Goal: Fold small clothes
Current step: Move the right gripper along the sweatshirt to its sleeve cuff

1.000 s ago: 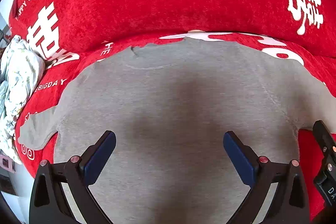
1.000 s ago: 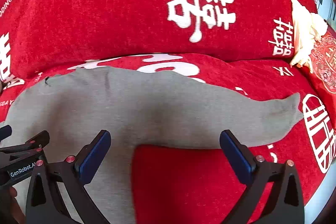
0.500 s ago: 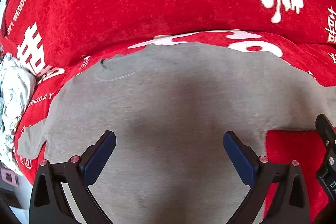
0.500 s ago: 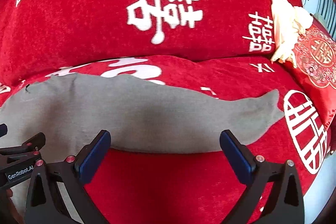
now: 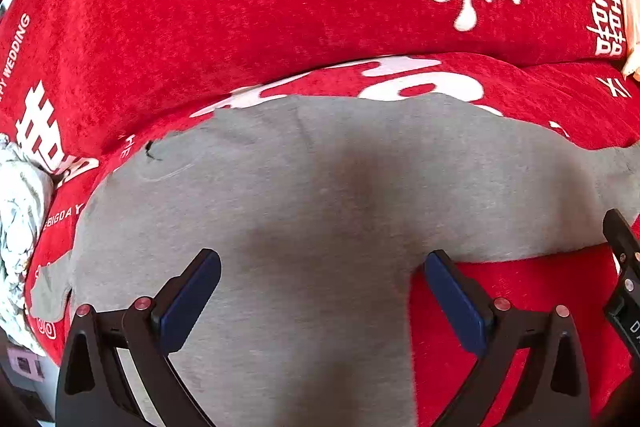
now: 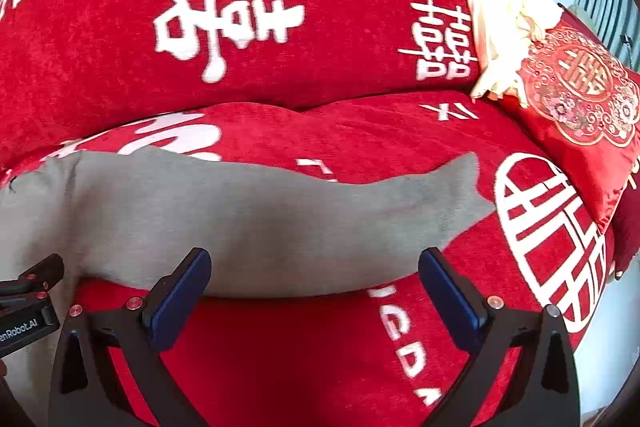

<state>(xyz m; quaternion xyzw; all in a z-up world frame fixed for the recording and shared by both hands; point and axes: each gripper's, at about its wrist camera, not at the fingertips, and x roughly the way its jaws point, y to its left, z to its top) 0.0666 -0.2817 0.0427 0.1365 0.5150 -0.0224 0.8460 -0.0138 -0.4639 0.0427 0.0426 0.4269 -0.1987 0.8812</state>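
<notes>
A small grey long-sleeved knit top (image 5: 320,227) is lying flat and face-down or face-up (the side cannot be told) on a red plush sofa cover printed with white characters and lettering (image 5: 280,7), its neckline (image 5: 168,163) pointing toward the sofa back. In the right wrist view, 1 grey sleeve (image 6: 360,211) is stretching out sideways across the seat toward a red embroidered satin cushion (image 6: 576,99), its cuff (image 6: 468,179) lying near the cushion but apart from it. The opposite sleeve (image 5: 48,291) is showing only as a short grey tab at the seat edge in the left wrist view, just beside a crumpled pale printed cloth (image 5: 20,227).

The left gripper (image 5: 320,299) is hanging over the body of the top with its blue-padded jaws spread wide and nothing between them. The right gripper (image 6: 316,291) is hanging over the lower edge of the outstretched sleeve, jaws likewise spread wide and empty. No fabric is being pinched in either view.

Judged from this layout, the garment is spread out and no fold is yet made; the step in hand is the approach to the 1st fold. The next move is likely calling for the right gripper to descend onto the sleeve, close on a single thin layer near the cuff, and carry it inward over the body, while the left gripper is pinning or steadying the torso so the soft knit is not dragging across the plush.

A cream cloth (image 6: 504,39) is lying against the sofa back, well clear of the work.
</notes>
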